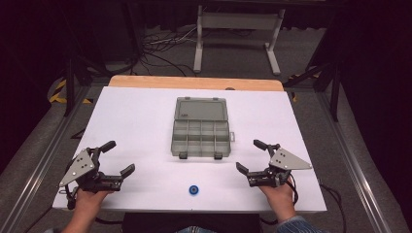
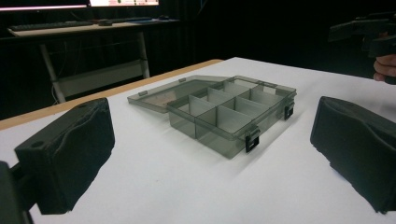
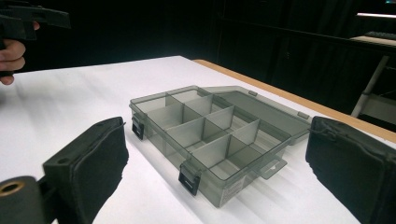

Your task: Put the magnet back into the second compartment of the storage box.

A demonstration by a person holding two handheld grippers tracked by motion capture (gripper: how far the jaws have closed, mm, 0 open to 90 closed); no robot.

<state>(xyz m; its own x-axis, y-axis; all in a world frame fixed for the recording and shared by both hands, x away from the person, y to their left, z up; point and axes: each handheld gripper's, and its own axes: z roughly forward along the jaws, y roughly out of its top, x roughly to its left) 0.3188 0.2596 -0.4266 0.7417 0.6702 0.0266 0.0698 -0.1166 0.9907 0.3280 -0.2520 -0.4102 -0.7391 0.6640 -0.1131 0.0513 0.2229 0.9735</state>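
A clear grey box (image 1: 200, 134) lies open at the middle of the white table (image 1: 136, 121), its lid (image 1: 201, 108) flat on the far side and its compartments empty. A small blue ring (image 1: 194, 190) sits near the box's front. The left gripper (image 1: 116, 158) and right gripper (image 1: 248, 155) flank the box, jaws spread wide, holding nothing.

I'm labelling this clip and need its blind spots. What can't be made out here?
- Small round blue object, high view: too small to identify.
- Open grey translucent plastic compartment box: two walled rows, but the dim tinted plastic leaves the compartments' contents unsure in every view.
- Left gripper and right gripper: both open.
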